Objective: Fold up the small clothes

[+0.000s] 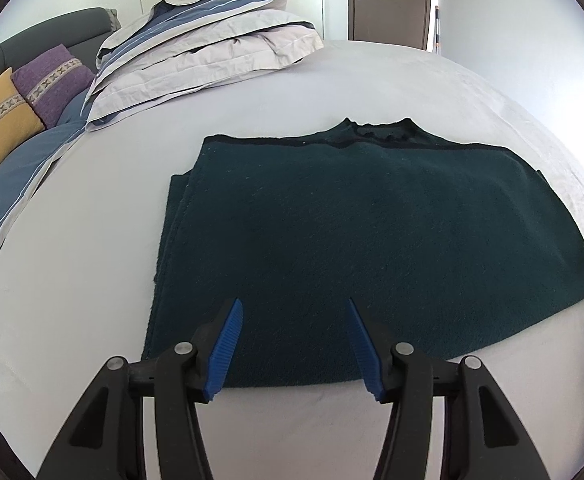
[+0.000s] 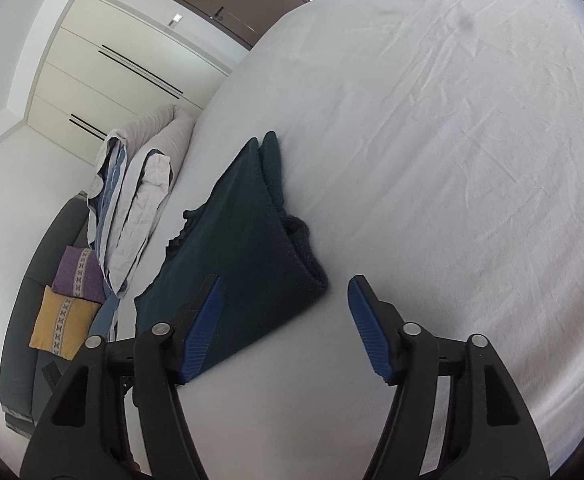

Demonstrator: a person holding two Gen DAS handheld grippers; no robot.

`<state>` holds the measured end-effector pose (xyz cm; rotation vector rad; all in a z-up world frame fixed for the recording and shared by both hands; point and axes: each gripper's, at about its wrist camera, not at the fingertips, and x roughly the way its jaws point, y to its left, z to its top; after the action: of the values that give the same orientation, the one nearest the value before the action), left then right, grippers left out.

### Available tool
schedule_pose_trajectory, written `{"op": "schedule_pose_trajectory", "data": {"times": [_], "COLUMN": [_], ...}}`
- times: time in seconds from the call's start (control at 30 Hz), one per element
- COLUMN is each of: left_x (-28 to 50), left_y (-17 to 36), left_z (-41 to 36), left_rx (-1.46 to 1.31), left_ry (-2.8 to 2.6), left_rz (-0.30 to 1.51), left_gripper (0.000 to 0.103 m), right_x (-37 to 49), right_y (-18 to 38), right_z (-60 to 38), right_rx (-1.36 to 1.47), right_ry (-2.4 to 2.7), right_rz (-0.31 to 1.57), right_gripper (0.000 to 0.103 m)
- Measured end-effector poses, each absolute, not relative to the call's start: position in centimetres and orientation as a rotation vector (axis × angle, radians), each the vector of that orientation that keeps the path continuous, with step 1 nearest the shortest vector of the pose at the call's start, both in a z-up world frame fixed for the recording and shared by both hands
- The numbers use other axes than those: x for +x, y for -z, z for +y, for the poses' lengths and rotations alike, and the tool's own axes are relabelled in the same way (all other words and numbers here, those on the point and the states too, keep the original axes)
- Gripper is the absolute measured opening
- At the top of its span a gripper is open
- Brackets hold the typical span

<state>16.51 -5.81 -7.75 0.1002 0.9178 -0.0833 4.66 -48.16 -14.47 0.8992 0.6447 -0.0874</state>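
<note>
On the bed's white sheet point(image 1: 332, 80) a dark green sweater point(image 1: 352, 232) lies folded flat, collar end pointing away from the left camera, toward the door point(image 1: 390, 0), with its wider side running left to right. The left gripper point(image 1: 294, 304) hovers over the near hem, jaws spread wide, nothing in them. The right gripper point(image 2: 283, 280) sits off the sweater's right edge, also wide open and empty. Folded duvet point(image 1: 195, 40) and cushions point(image 1: 23, 96) sit far left.

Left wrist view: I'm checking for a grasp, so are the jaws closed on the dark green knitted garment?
No, the left gripper hangs wide open above the dark green knitted garment, gripping nothing.
</note>
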Motion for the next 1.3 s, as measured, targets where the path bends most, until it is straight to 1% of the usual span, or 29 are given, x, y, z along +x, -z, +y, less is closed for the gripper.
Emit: {"op": "schedule_pose_trajectory", "data": {"times": [0.07, 0.3, 0.53, 0.67, 0.87, 0.93, 1.0, 1.03, 1.1, 1.13, 1.17, 1.2, 1.23, 1.27, 1.3], "left_x": [16.7, 17.8, 19.3, 20.0, 20.9, 21.0, 21.2, 21.2, 21.2, 21.2, 21.2, 21.2, 21.2, 21.3, 21.3], "left_y": [7.8, 8.0, 8.9, 9.4, 10.6, 10.8, 11.2, 11.3, 11.3, 11.4, 11.4, 11.4, 11.4, 11.4, 11.4], "left_z": [-6.1, -7.5, -8.7, -8.9, -9.0, -9.1, -9.2, -9.2, -9.1, -9.0, -9.0, -8.9, -8.9, -8.9, -8.8], "left_rx": [0.100, 0.077, 0.037, 0.029, 0.037, 0.040, 0.047, 0.045, 0.042, 0.042, 0.043, 0.044, 0.044, 0.042, 0.039], "left_ry": [0.088, 0.135, 0.189, 0.195, 0.185, 0.184, 0.183, 0.185, 0.191, 0.195, 0.200, 0.205, 0.208, 0.212, 0.213], "left_rz": [0.918, 0.927, 0.952, 0.962, 0.994, 0.997, 1.001, 1.000, 0.998, 0.998, 0.998, 0.998, 0.999, 1.001, 1.004], "left_gripper": [0.060, 0.060, 0.060, 0.060, 0.062, 0.063, 0.065, 0.066, 0.066, 0.066, 0.066, 0.066, 0.066, 0.066, 0.067], "right_x": [5.4, 8.3, 11.5, 13.9, 17.2, 18.0, 18.5, 18.5, 18.4, 18.2, 18.0, 17.7, 17.6, 17.2, 17.2], "right_y": [14.6, 15.7, 15.9, 16.0, 16.0, 16.2, 16.4, 16.5, 16.7, 17.0, 17.3, 17.7, 18.1, 18.4, 18.4], "right_z": [-48.3, -48.7, -48.4, -48.0, -47.5, -47.1, -46.7, -46.5, -46.1, -45.9, -45.8, -45.6, -45.5, -45.3, -45.1], "right_rx": [0.893, 0.903, 0.923, 0.921, 0.947, 0.955, 0.963, 0.969, 0.985, 0.992, 1.000, 1.009, 1.018, 1.016, 1.013], "right_ry": [0.095, 0.115, 0.012, -0.025, -0.048, -0.056, -0.052, -0.048, -0.040, -0.039, -0.034, -0.034, -0.036, -0.032, -0.025], "right_rz": [0.650, 0.681, 0.763, 0.841, 0.888, 0.898, 0.903, 0.903, 0.896, 0.893, 0.892, 0.893, 0.886, 0.878, 0.872], "right_gripper": [0.064, 0.064, 0.064, 0.064, 0.064, 0.062, 0.053, 0.051, 0.039, 0.035, 0.025, 0.019, 0.017, 0.013, 0.012]}}
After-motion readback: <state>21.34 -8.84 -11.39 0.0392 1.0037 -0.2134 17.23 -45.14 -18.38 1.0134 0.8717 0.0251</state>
